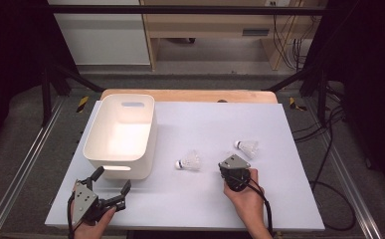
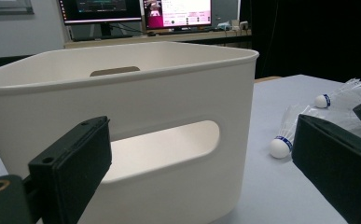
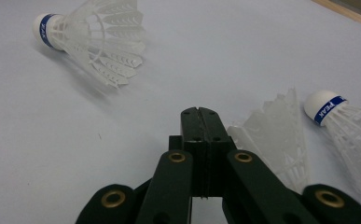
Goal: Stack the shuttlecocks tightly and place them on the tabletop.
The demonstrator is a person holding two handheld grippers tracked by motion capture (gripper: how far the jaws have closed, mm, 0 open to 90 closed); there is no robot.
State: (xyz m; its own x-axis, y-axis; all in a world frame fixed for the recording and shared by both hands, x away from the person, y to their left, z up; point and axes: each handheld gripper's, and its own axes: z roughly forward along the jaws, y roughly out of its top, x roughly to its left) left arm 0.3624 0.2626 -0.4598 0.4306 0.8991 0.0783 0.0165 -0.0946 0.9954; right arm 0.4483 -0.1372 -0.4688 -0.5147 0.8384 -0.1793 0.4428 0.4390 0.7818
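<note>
- The left gripper [image 1: 113, 184] sits at the near left corner of the white table [image 1: 205, 199], held in the person's left hand [image 1: 93, 226]. Its jaws stand wide apart with nothing between them, aimed at the near wall of the bin.
- The white plastic bin [image 1: 93, 149] stands on the left part of the table, just beyond that gripper. It has a slot handle in its near wall and another in the far wall. In the left gripper view the bin [image 2: 169, 93] is framed by the two spread jaws.
- One shuttlecock [image 1: 189, 162] lies on its side near the middle of the table, just right of the bin, white cork tip pointing left.
- The right gripper [image 1: 232, 167] is held by the right hand [image 1: 244, 196], between the two shuttlecocks. Its jaws are pressed fully together and grip nothing; in the right gripper view the closed tips [image 3: 199, 116] are just above the bare table.
- A second shuttlecock [image 1: 247, 147] lies farther right and back, apart from the gripper, cork tip also to the left.
</note>
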